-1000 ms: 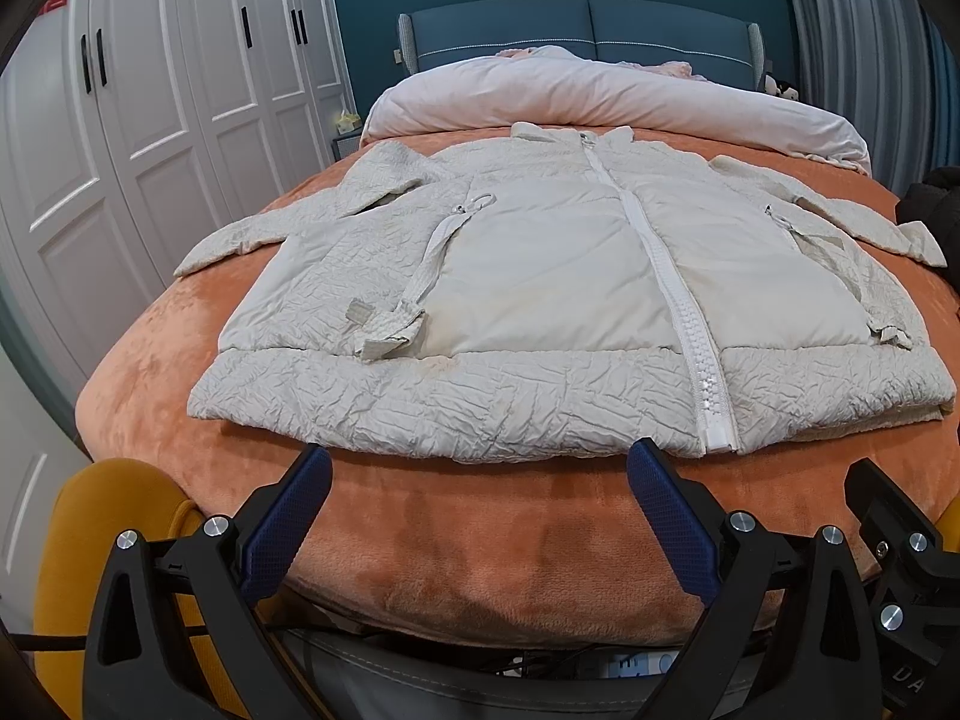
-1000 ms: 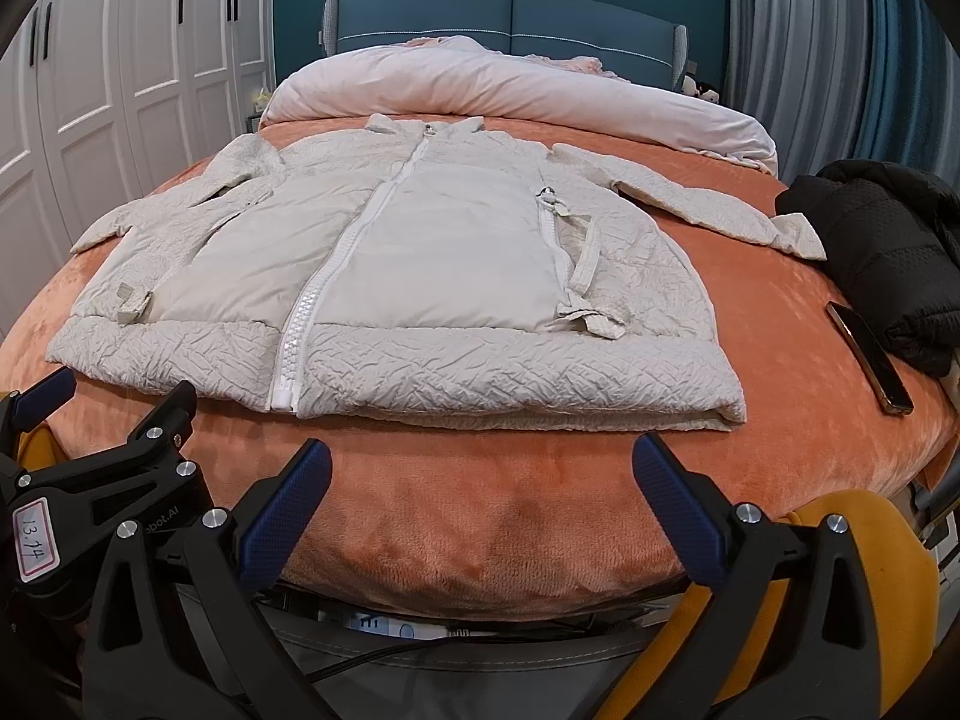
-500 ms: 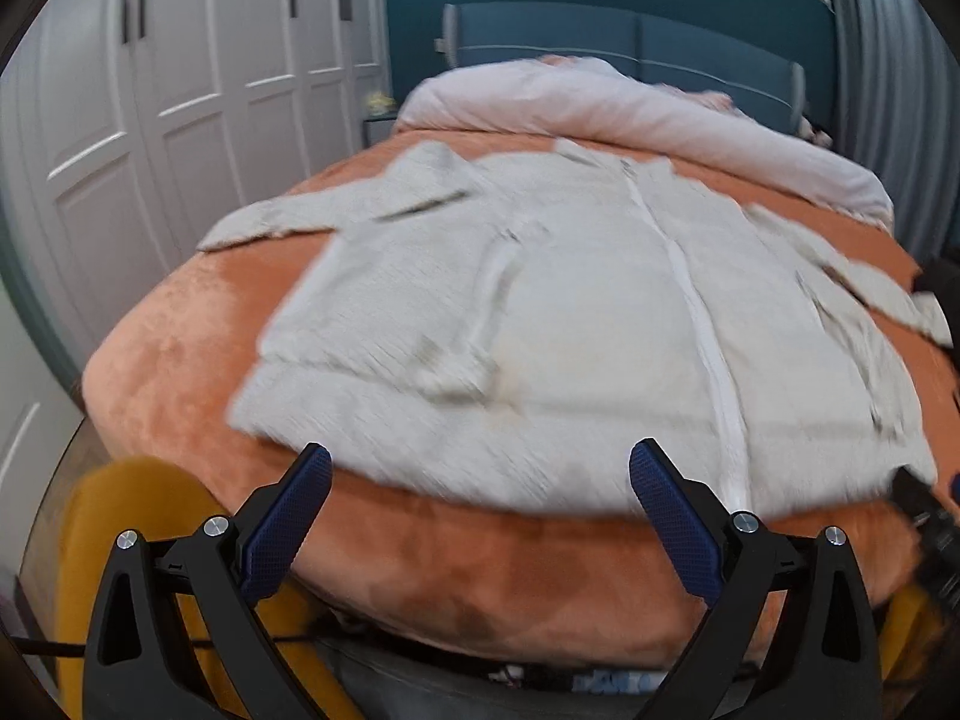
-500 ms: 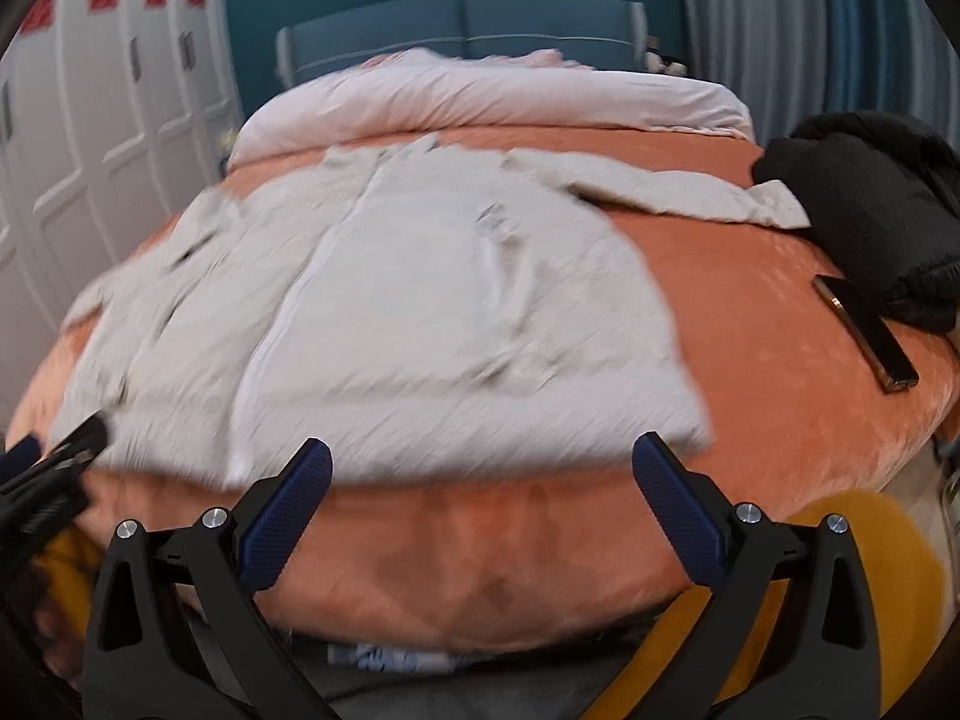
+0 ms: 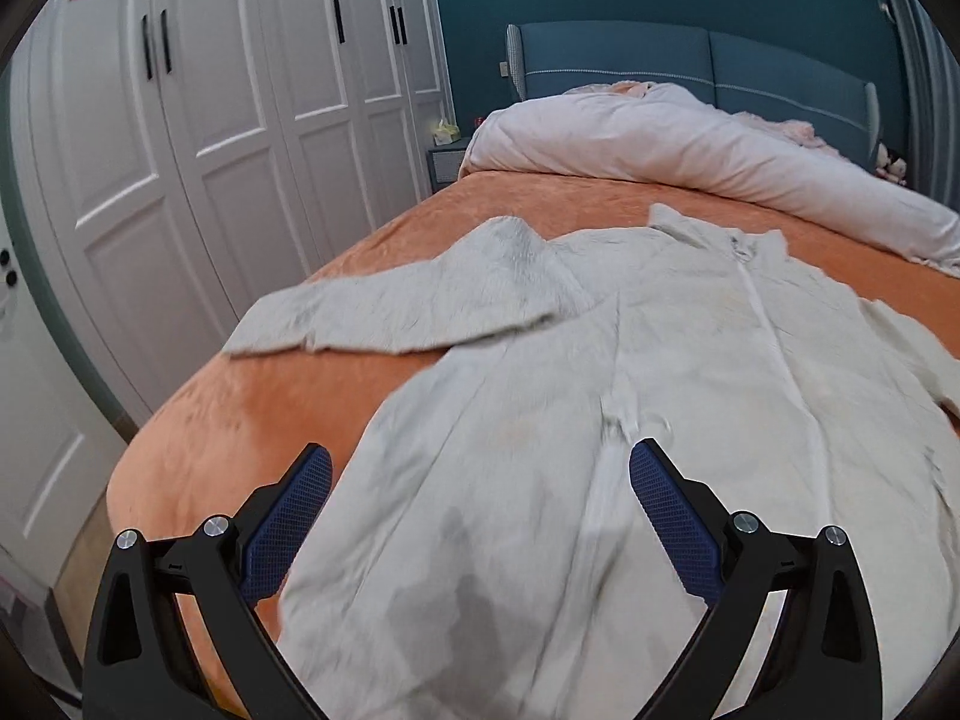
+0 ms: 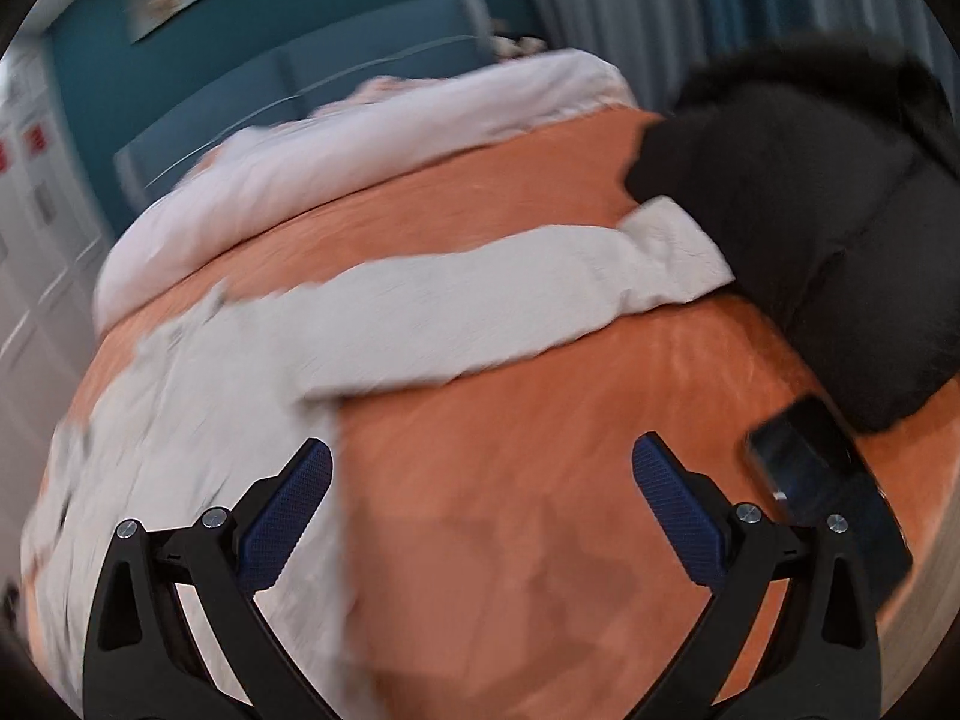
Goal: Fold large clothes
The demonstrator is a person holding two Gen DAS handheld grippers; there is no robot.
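Only the right view shows a phone (image 6: 828, 480) and black garment (image 6: 828, 228); both grippers' fingers (image 5: 672, 516) spread apart over the jacket (image 5: 600, 420).

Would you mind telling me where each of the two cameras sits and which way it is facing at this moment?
Left wrist: rides on the left gripper, looking along its open fingers over the cream jacket toward the white wardrobe and blue headboard; only the fingers show.
Right wrist: rides on the right gripper, fingers open, tilted toward the bed's right side, with the jacket's sleeve, black garment and phone; blurred.
Shared: the jacket, orange bedspread, pale duvet and headboard.
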